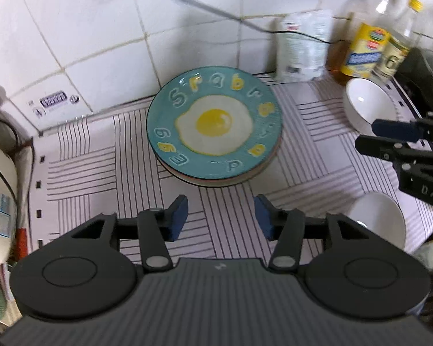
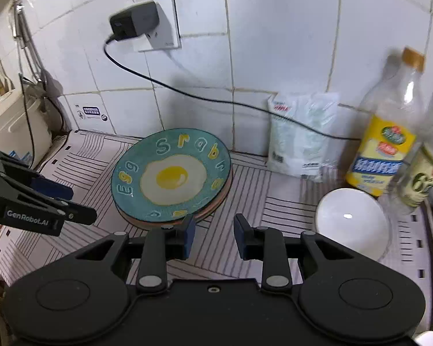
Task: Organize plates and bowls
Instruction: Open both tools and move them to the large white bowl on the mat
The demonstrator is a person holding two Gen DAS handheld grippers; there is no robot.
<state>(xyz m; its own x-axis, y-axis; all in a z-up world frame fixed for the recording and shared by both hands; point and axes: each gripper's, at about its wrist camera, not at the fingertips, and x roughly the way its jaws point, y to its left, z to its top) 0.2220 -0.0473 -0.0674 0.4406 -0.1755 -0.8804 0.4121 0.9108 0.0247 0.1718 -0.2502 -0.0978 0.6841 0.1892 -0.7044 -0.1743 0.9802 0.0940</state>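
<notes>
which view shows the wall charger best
The right wrist view: the wall charger shows whole, plugged into its socket with the cord trailing down. The left wrist view catches only its lower edge at the top of the frame.

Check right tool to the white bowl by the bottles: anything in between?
Nothing visible. The right tool hangs open and empty above the striped mat; the white bowl lies just to its right, with only bare mat between. The bottles stand behind the bowl, not in the path.
</notes>
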